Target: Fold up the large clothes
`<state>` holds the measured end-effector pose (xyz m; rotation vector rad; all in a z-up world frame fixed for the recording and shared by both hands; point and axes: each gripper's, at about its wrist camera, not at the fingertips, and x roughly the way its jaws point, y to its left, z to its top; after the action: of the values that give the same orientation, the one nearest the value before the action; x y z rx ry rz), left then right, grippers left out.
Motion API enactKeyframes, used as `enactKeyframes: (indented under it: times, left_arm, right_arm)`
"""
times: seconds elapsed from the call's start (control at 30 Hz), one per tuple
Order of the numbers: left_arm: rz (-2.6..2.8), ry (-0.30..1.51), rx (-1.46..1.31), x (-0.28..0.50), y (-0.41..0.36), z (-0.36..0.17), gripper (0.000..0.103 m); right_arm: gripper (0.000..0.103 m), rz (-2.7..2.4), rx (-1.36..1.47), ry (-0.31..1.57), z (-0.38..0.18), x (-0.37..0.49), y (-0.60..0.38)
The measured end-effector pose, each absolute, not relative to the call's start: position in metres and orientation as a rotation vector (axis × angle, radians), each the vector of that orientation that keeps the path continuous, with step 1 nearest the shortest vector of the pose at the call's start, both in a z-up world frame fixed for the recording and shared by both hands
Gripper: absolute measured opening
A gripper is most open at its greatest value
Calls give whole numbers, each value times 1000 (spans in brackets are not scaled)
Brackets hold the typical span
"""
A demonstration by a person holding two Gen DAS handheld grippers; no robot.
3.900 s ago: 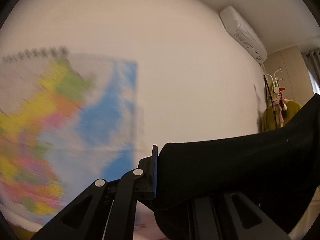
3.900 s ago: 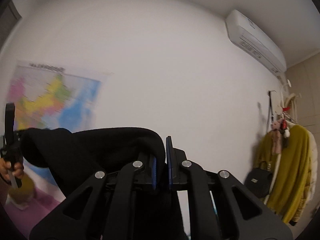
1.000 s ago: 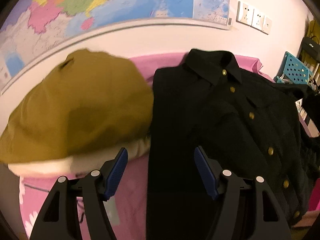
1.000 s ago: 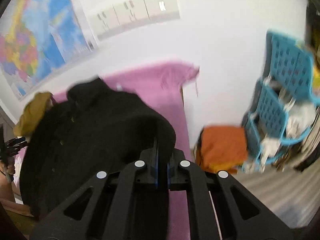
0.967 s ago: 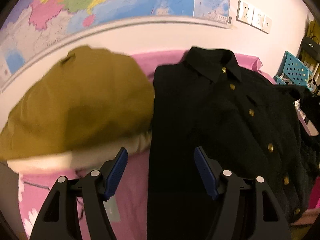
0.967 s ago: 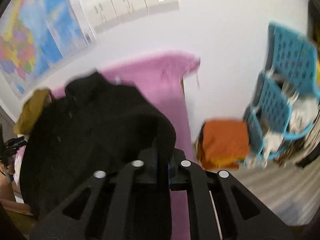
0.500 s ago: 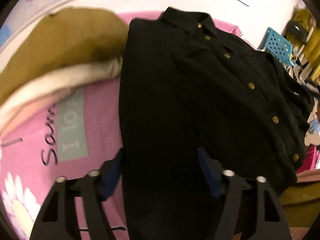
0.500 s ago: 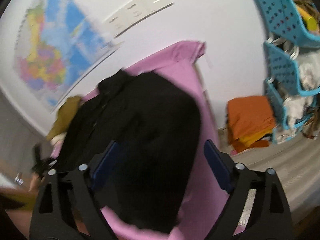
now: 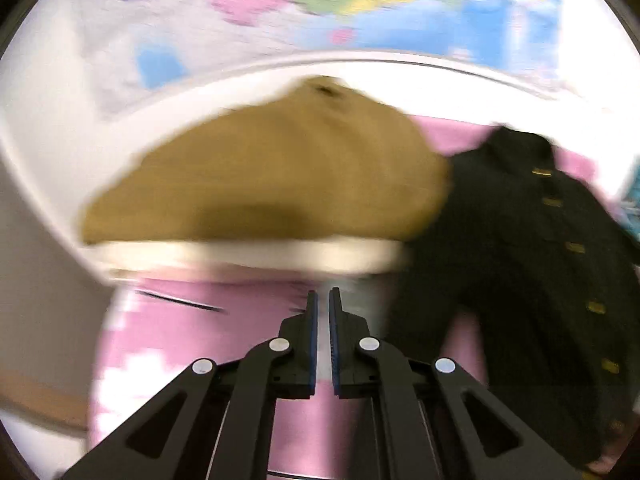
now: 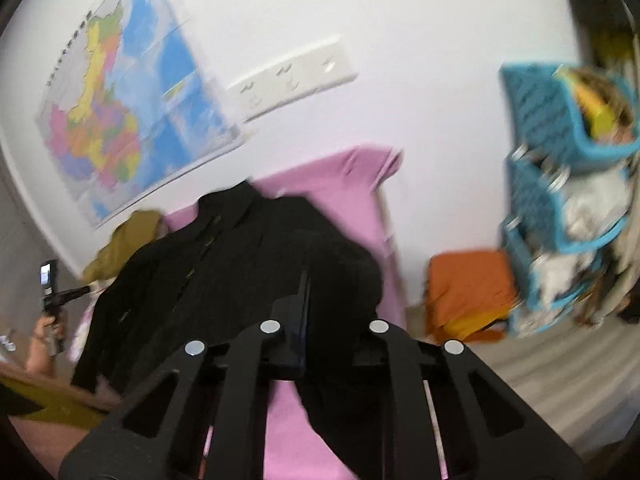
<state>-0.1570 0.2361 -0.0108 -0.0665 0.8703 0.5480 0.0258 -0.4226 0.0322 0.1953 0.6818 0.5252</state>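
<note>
A black button-up jacket [image 9: 520, 260] lies spread on the pink bed sheet [image 9: 224, 344], collar toward the wall. My left gripper [image 9: 323, 300] is shut and empty above the sheet, left of the jacket, with a mustard garment [image 9: 272, 176] ahead of it. In the right wrist view the jacket [image 10: 224, 280] stretches left, and a fold at its near right side bunches between the jaws of my right gripper [image 10: 322, 292]. These jaws are closing on that fold, which hides the right finger. A hand [image 10: 44, 332] holds the left gripper [image 10: 50, 280] at the far left.
A wall map [image 10: 132, 120] and a row of sockets [image 10: 292, 76] hang behind the bed. Stacked blue baskets [image 10: 560, 200] full of laundry stand at the right, with an orange cloth pile [image 10: 468, 284] on the floor beside the bed's edge.
The left gripper went from wide open over the jacket to shut, and swung left toward the mustard garment. The right gripper let go of the black fabric, opened wide, then closed on it again.
</note>
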Motion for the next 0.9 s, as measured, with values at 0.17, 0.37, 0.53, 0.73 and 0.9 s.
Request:
enactKeyframes:
  times: [0.17,0.37,0.53,0.73,0.9]
  left_arm:
    - [517,817,-18,-154,217,1,26]
    - [265,739,14,-143,163,14,44]
    - [53,710,25,-119,116,12,59]
    - [-123,697,35,-107,70,6,66]
    - [-207,734,5,-98,60,-6,71]
  right_arm:
    - [12,487,133,750,34,46,-412]
    - [12,648,58,687,79,39,-369]
    - [17,893,-80,606,125,18,-282]
    - [18,1121,-195,781,71,31,-143]
    - [49,1109,-181,980,4,52,-84]
